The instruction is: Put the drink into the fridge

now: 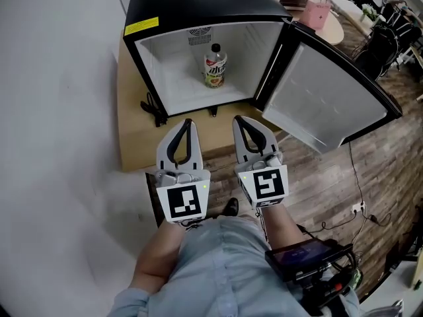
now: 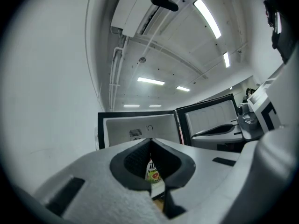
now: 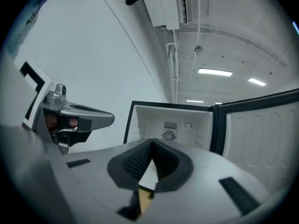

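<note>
- In front of the open fridge [image 1: 173, 65], the left hand-held gripper [image 1: 188, 122] and the right hand-held gripper [image 1: 237, 119] have their jaws together, holding nothing.
- The drink [image 1: 215, 67] stands inside, well ahead of both.

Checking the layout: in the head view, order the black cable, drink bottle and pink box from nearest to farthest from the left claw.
1. Black cable, on the wooden board, just left of the left claw.
2. Drink bottle, upright inside the open fridge.
3. Pink box, beyond the fridge, far right.

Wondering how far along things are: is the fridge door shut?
No, the fridge door stands swung wide open, and the drink bottle is upright inside.
</note>
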Demonstrator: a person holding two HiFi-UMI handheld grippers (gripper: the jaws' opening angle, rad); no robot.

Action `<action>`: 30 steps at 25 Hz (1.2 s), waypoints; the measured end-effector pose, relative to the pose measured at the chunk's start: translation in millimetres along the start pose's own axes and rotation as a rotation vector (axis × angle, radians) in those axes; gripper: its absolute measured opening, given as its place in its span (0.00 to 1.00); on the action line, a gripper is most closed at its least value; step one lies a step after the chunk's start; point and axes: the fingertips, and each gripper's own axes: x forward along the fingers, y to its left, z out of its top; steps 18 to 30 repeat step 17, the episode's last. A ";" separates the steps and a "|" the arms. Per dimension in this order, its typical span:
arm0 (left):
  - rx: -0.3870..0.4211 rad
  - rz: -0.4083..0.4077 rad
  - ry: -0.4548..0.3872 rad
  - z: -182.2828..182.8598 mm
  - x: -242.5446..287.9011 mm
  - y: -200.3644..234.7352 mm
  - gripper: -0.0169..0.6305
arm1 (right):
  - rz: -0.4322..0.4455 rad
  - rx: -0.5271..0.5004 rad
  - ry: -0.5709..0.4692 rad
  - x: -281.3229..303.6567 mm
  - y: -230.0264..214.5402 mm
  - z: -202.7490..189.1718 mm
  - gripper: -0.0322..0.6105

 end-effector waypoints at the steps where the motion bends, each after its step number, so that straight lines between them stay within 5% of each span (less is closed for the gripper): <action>1: 0.000 -0.006 -0.001 -0.5 0.1 -0.9 0.04 | -0.003 0.004 0.003 -0.7 0.6 -0.5 0.06; 30: 0.010 -0.041 -0.006 -3.2 -2.3 -4.9 0.04 | -0.026 0.003 0.016 -6.3 4.3 -4.7 0.06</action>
